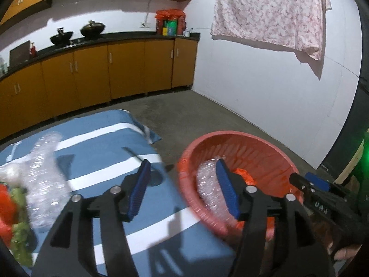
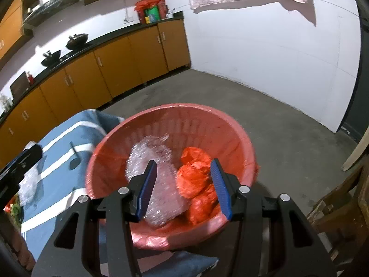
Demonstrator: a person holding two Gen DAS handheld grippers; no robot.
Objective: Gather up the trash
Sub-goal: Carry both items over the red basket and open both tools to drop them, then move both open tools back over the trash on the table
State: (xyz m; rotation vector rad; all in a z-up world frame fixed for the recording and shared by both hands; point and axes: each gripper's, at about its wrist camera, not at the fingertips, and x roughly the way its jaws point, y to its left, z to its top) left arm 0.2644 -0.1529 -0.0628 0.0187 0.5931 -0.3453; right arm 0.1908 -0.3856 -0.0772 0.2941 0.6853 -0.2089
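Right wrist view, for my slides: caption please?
Open right gripper above red basket holding bubble wrap and orange bags.

I saw the round red plastic basket [image 2: 230,124] open above, half-filled by crumpled bubble wrap [image 2: 159,184] and red plastic bags [image 2: 196,177]; bare grey concrete floor [image 2: 265,115] lay beyond it.

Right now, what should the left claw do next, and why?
Probably swing left and reach for the bubble wrap lying on the blue striped cloth. The left claw is open and empty, the red basket already holds one bubble wrap piece and orange bags, and trash remains on the cloth.
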